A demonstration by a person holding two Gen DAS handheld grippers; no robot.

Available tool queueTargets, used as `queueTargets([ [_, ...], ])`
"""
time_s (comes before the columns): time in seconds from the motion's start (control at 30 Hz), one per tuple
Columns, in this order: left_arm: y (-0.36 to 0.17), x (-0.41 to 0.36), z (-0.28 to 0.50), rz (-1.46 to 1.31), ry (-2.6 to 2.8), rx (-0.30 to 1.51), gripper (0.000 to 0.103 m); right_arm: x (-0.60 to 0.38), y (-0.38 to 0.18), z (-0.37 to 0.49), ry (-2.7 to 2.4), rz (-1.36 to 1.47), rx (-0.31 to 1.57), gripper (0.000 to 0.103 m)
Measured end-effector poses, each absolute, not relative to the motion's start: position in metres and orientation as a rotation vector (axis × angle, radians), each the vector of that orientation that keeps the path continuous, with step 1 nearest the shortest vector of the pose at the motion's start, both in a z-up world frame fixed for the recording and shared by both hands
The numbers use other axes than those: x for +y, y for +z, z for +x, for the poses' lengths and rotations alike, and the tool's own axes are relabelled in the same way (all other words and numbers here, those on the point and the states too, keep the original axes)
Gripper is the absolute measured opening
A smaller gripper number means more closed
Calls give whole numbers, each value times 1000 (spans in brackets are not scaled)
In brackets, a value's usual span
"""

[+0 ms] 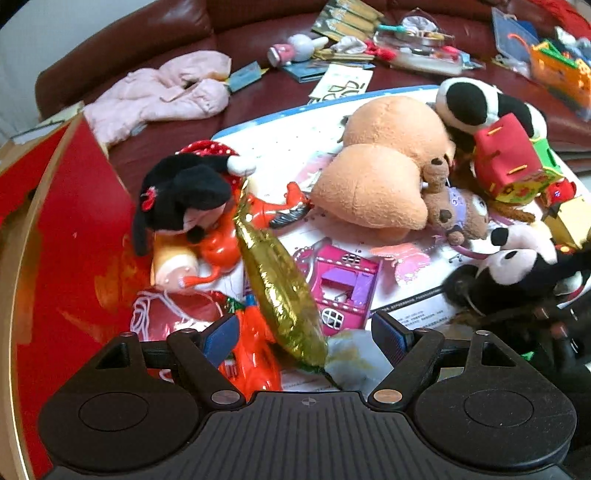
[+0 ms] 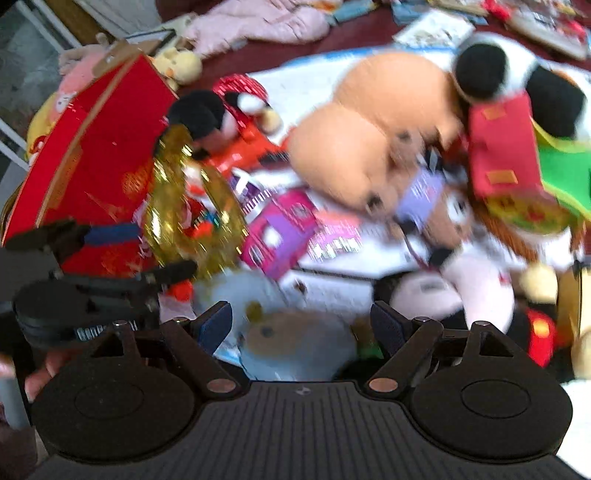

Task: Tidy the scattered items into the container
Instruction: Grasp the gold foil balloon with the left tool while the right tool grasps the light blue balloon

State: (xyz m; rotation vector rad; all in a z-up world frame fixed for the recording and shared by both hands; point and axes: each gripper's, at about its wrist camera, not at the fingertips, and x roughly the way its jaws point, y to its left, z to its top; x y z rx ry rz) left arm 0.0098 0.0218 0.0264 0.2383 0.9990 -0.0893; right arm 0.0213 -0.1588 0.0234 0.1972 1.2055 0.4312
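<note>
My left gripper (image 1: 306,338) is open over the red box (image 1: 74,236), with a gold foil leaf (image 1: 277,284) and a pale blue plush (image 1: 354,358) between its fingers, untouched by the pads. A Minnie plush (image 1: 184,195), an orange toy (image 1: 255,354) and a pink toy house (image 1: 343,288) lie close by. My right gripper (image 2: 301,328) is open above the pale blue plush (image 2: 295,343). The right view is blurred. The left gripper (image 2: 122,254) shows there beside the gold foil (image 2: 195,218) and the red box (image 2: 96,147).
Two peach plush cushions (image 1: 373,184), a panda (image 1: 476,99), a red felt house (image 1: 509,158), a small brown bear (image 1: 454,206) and a Mickey plush (image 1: 517,266) lie on a white board (image 1: 280,140). A pink jacket (image 1: 162,92) and papers lie on the dark red sofa (image 1: 147,33).
</note>
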Motion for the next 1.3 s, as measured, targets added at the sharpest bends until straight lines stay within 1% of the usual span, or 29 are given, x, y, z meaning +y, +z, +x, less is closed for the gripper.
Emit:
queueTargets([
  [0.17, 11, 25, 24, 258, -65, 1031, 88, -167, 11, 10, 415, 230, 1309, 86],
  [0.4, 7, 26, 25, 264, -77, 1029, 88, -149, 13, 6, 500, 266, 1363, 87],
  [0.43, 6, 26, 26, 262, -77, 1031, 88, -143, 10, 6, 511, 259, 1377, 89],
  [0.63, 3, 27, 27, 262, -81, 1037, 88, -128, -19, 8, 503, 270, 1498, 89],
  [0.97, -1, 27, 29, 267, -75, 1046, 88, -134, -31, 17, 455, 329, 1484, 89],
  [1.1, -5, 33, 25, 242, -78, 1066, 82, -146, -24, 25, 429, 392, 1450, 89],
  [1.3, -20, 39, 9, 215, -107, 1130, 82, -157, -23, 38, 398, 491, 1432, 90],
])
